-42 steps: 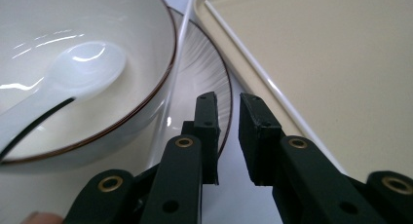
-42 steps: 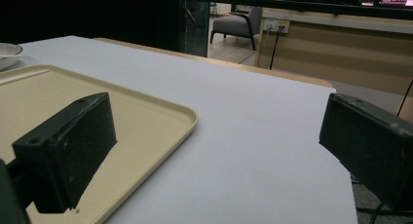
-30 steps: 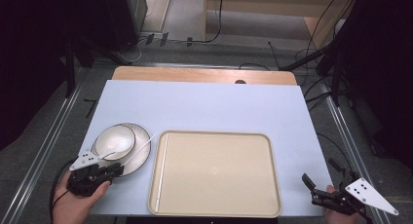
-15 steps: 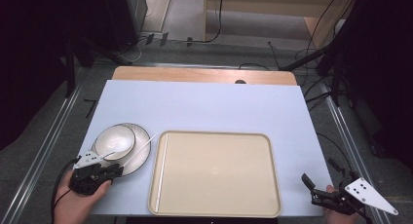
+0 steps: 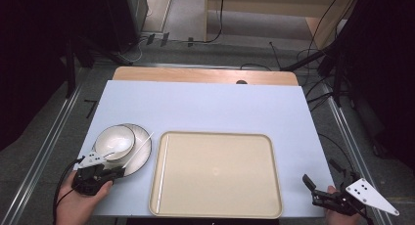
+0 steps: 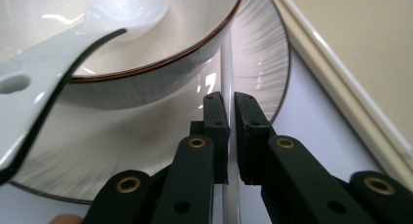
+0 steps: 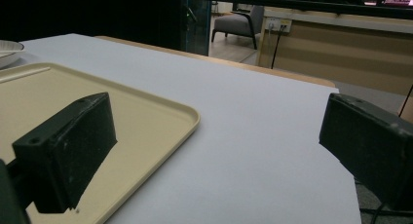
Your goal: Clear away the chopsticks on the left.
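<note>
Nearest to me, my left gripper sits at the table's near left corner, its black jaws pinched almost together around a thin white chopstick. From the left gripper view that stick runs straight up between the jaws, lying across the plate and just beside the bowl. My left hand wraps the gripper body from below.

At the near right corner, my right gripper rests at the table edge with its jaws spread wide and nothing between them. In the right gripper view the two blunt black jaws frame bare table and one rounded corner of the tray.

Just beyond the left gripper, the plate is round, white and glossy, with fine grey radial lines on its rim. The bowl stands on it, also white and shiny, with a thin brown line around its lip. A white ceramic spoon lies in the bowl, its handle sticking out over the rim toward me, partly blocking my sight of the bowl.

Between the two grippers lies the tray, a broad beige rectangle with rounded corners and a raised lip, matte and smooth. A second thin pale stick lies along its left inner edge. The tray's left edge sits just beside the plate.

Farther out, the table is a flat pale blue sheet over a wooden top, whose far edge shows. Beyond it, cables trail across the grey floor.
</note>
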A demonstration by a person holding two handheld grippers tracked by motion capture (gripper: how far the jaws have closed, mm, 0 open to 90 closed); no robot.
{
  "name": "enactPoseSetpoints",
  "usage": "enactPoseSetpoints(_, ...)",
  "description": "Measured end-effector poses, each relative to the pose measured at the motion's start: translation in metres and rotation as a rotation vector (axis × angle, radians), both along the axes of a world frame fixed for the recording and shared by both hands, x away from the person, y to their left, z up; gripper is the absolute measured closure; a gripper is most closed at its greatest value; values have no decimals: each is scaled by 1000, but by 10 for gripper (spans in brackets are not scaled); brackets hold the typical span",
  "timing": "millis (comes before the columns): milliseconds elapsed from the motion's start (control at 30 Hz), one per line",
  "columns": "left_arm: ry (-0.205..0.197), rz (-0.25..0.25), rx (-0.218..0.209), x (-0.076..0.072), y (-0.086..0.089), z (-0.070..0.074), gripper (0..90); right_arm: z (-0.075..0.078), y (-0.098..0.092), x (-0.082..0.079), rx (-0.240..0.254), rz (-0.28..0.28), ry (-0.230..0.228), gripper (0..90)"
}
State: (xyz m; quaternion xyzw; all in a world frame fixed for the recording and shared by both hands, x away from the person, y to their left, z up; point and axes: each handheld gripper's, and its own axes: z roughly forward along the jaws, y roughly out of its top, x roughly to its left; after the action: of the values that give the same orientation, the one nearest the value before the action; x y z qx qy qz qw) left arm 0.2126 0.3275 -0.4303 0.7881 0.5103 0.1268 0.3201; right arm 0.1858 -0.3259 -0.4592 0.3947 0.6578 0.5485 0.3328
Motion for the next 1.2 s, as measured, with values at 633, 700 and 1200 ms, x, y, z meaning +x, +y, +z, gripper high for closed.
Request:
enactPoseSetpoints(633, -3, -69, -76, 0, -49, 5, 856, 0, 0, 0, 3, -2, 4, 2)
enactPoseSetpoints(700, -3, -71, -77, 0, -53, 4, 856, 0, 0, 0, 1, -1, 5, 2)
enactPoseSetpoints(1200, 11, -94, -98, 5, -100, -6, 857, 0, 0, 1, 0, 1, 4, 2)
